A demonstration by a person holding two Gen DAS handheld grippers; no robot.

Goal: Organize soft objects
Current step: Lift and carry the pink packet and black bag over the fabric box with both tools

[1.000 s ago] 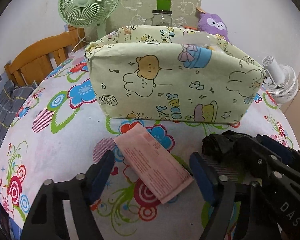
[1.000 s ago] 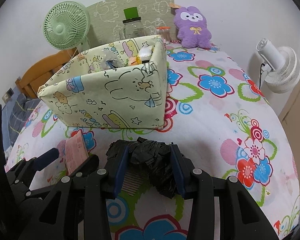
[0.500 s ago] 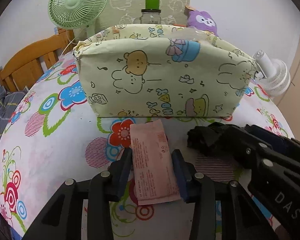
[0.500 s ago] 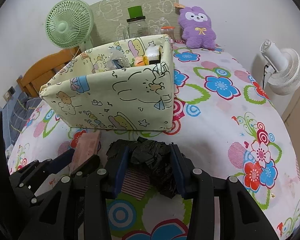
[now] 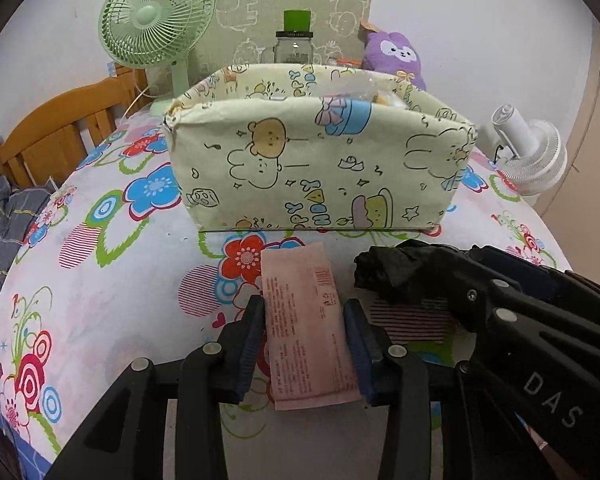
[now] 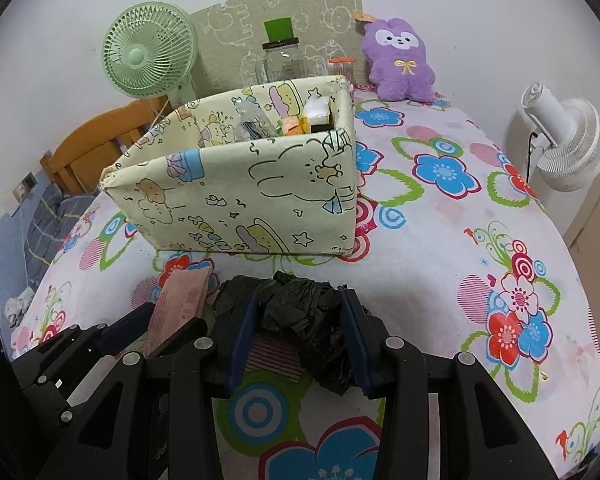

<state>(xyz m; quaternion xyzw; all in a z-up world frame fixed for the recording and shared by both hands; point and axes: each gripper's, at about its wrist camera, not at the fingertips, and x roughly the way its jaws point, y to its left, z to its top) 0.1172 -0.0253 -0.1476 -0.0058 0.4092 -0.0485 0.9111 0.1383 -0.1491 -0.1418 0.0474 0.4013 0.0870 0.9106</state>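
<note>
A flat pink packet [image 5: 306, 324] with printed text sits between the blue pads of my left gripper [image 5: 306, 332], which is shut on it just above the flowered tablecloth. In the right wrist view the same pink packet [image 6: 180, 304] shows at lower left. My right gripper [image 6: 300, 336] is shut on a crumpled black plastic bag [image 6: 300, 312]; that black bag [image 5: 396, 268] lies right of the packet in the left wrist view. Behind both stands a cream cartoon-print fabric box [image 5: 320, 168], also the fabric box [image 6: 244, 196], holding several small items.
A green fan [image 5: 156, 20], a glass jar [image 5: 294, 46] and a purple plush toy [image 6: 398, 60] stand along the back wall. A white fan [image 6: 564, 144] is off the table's right edge. A wooden bed frame [image 5: 56, 136] lies to the left.
My left gripper has closed from wide open onto the pink packet, which turned from slanted to straight between the pads. The right gripper keeps its hold on the black bag.
</note>
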